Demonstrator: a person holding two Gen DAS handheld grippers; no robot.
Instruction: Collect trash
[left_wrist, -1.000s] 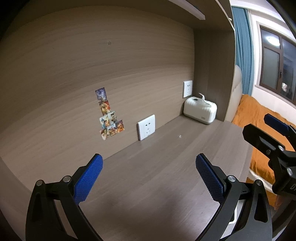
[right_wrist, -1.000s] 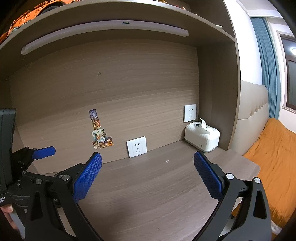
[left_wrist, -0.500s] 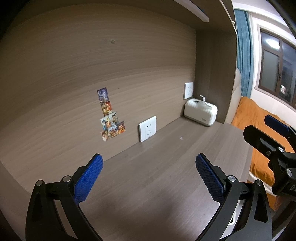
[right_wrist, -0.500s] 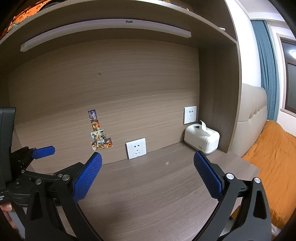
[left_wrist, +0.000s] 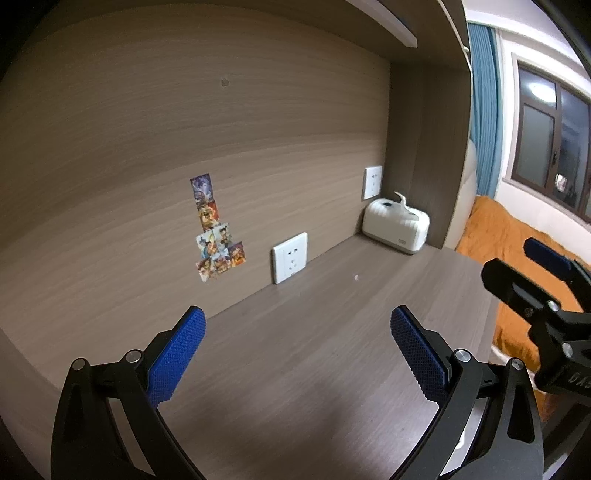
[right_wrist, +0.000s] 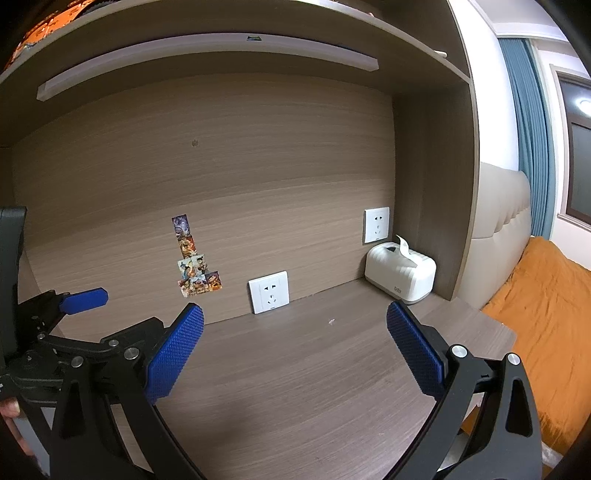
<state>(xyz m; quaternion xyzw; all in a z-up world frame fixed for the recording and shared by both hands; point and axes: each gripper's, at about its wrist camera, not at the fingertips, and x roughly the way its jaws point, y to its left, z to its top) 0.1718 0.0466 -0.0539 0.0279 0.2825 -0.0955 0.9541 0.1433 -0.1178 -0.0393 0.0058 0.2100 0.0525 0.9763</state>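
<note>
Both the left gripper (left_wrist: 297, 332) and right gripper (right_wrist: 295, 328) gape empty over the desk (left_wrist: 314, 350), a white scrap (left_wrist: 356, 277) lying near the tissue box (left_wrist: 397, 227)

A white tissue box (right_wrist: 400, 273) sits in the back corner of the brown desk (right_wrist: 295, 387). Two white wall plugs (right_wrist: 268, 291) and some little picture stickers (right_wrist: 195, 266) are on the wall. An orange blanket (right_wrist: 543, 314) lies nearby.

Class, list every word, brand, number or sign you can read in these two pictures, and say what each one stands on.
"DA": partial white letters, cut off by the frame, on the black body of the right tongs.
Small dark logo on the white ribbed tissue box: too small to read.
Colourful picture stickers on the wooden back panel: no legible text.
White wall sockets: no readable marking.
</note>
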